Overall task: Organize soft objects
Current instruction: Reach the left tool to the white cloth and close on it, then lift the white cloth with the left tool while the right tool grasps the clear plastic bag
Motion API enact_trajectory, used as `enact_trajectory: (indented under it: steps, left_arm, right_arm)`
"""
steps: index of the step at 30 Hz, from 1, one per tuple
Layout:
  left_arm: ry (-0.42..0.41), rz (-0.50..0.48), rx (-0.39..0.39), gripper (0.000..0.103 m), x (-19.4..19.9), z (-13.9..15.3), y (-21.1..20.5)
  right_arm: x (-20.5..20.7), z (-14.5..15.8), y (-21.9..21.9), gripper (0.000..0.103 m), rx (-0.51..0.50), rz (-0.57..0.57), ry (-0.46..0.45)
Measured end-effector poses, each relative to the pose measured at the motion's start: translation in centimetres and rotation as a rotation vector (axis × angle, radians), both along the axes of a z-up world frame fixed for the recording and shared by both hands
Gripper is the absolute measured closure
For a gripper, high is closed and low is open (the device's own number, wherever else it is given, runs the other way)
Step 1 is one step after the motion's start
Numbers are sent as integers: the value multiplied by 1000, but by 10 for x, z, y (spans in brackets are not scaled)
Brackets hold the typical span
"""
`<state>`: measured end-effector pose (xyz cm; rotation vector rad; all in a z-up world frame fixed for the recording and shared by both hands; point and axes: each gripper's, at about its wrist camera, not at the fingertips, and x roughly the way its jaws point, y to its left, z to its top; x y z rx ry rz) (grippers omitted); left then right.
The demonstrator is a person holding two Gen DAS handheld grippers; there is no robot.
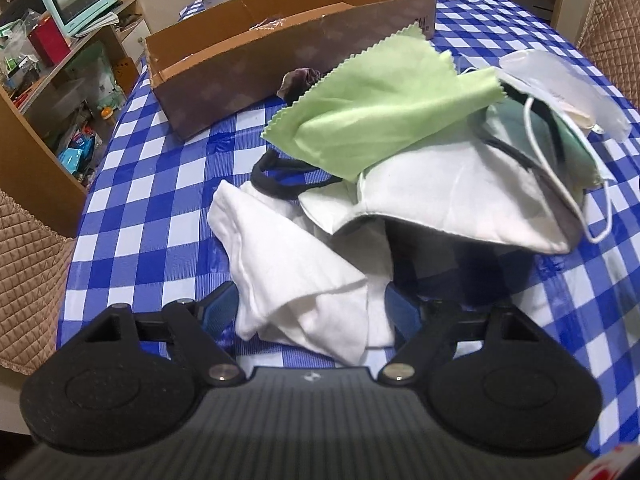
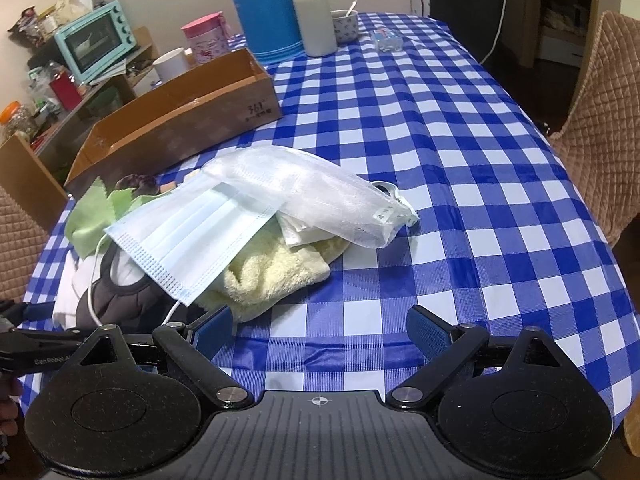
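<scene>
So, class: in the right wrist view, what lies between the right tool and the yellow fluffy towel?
Only bare checked tablecloth lies between the open right tool and the yellow fluffy towel, as the right wrist view shows.

The far-left cardboard box (image 2: 262, 109) bears "361" on its end panel; "GenRobot" lettering runs along the left gripper (image 2: 44, 354) at the near left edge.

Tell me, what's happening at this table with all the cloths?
A person holds a claw in each hand and is sorting a heap of soft things on the blue checked tablecloth. The left claw sits open around a crumpled white cloth, not yet pinching it. The right claw hangs open over bare tablecloth, beside a fluffy pale yellow towel. The long brown cardboard box waits behind the heap.
</scene>
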<state>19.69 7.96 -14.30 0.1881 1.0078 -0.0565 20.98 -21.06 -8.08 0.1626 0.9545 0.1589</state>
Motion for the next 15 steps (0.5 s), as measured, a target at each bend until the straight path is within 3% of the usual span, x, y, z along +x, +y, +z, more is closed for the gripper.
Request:
enact_trajectory:
  steps: [2,4,5,7,8,15]
  left_arm:
    - [-10,-7,-14,28,1,0,3]
    - [-22,-19,-31,46,0,1,6]
    - [-24,-23,-28,66,-1,2,9]
    - [-25,-19,-41,77,-2,4,16]
    - [-26,-9,-47,89,-4,5,21]
    - [-62,62,-16,93,-20,25,52]
  right_arm:
    - [2,-1,0,9,5,-8,0]
    - [4,-1,0,9,7,-13,-2]
    - [5,-1,1,9,8,-13,-4]
    - [6,-2,2,9,8,-14,-7]
    - [6,-2,2,9,9,-14,-8]
    - [12,-3,4,9,16,-8,-29]
